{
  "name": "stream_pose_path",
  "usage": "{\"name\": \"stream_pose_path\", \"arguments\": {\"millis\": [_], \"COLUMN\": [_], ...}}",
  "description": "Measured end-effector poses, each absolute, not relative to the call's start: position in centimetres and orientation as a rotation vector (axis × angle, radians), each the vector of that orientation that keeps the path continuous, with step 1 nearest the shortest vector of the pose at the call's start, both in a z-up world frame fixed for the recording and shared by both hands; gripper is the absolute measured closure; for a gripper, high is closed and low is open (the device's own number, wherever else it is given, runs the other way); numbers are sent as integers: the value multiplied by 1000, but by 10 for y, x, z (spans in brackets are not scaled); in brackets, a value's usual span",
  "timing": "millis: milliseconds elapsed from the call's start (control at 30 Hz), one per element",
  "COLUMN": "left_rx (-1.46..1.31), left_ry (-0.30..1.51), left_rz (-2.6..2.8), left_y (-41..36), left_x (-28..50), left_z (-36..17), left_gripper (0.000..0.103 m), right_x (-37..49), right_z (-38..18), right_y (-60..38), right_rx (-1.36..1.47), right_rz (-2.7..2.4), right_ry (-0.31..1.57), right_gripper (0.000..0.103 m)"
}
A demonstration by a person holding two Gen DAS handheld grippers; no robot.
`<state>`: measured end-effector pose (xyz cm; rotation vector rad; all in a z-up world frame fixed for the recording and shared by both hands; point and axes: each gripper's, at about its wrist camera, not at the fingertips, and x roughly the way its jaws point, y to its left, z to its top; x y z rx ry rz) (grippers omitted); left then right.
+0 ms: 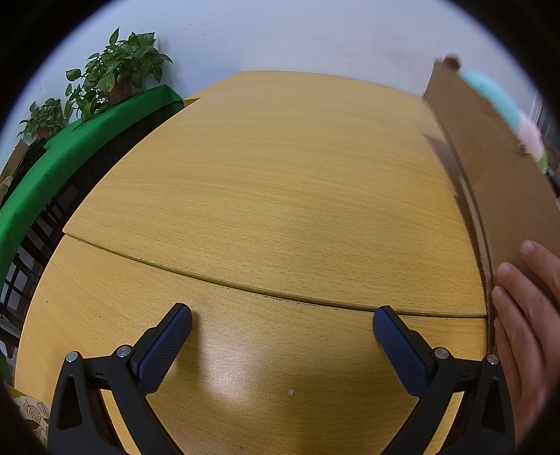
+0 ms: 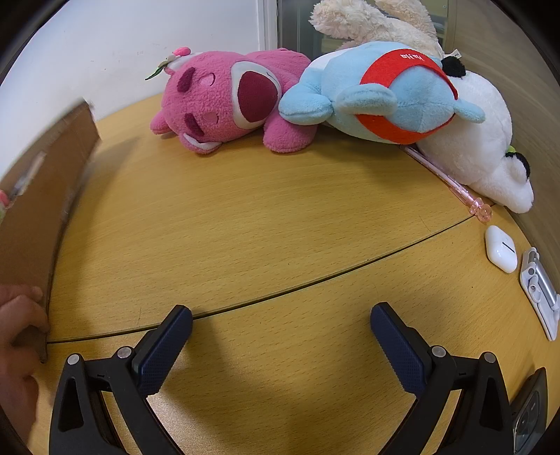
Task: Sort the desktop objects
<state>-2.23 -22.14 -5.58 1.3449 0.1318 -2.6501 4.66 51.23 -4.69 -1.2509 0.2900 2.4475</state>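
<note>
While the plush toys lie heaped at the far edge of the table (image 2: 245, 224), almost nothing looks sorted: the pink bear (image 2: 224, 98), the blue plush with the red band (image 2: 381, 94) and the white plush (image 2: 479, 140) are all out on the wood, touching one another, and a cream one (image 2: 371, 21) is piled behind. Just beside them, a pink pen (image 2: 451, 182), an earbud case (image 2: 501, 252), a white gadget (image 2: 539, 290) and a phone (image 2: 528, 416) hug the right edge. A bare hand (image 2: 17, 336) holds the cardboard box (image 1: 490, 161) at its near corner; something pale blue and pink peeks over its far rim. Left gripper (image 1: 282, 323) and right gripper (image 2: 281, 322) both hang above bare wood, jaws spread wide, carrying nothing
</note>
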Motion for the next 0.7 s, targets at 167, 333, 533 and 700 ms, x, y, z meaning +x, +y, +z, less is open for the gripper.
{"name": "stream_pose_path", "arguments": {"millis": [167,333,533,700], "left_rx": [1344,1344,1341,1342], "left_ry": [132,132,132,132], "left_rz": [-2650,-2651,-2652,-2652], "left_y": [-221,-221,-221,-220], "left_x": [-22,-22,-23,-23], "left_z": [-56,-56,-56,-56], "left_gripper": [0,0,0,0], "right_x": [47,47,47,47], "right_z": [-45,-45,-43,-41], "right_y": [514,513,514,515], "right_rx": [-1251,-1250,-1249,-1248], "right_rz": [2448,2447,2448,2443], "right_ry": [291,291,292,295], "right_gripper": [0,0,0,0]}}
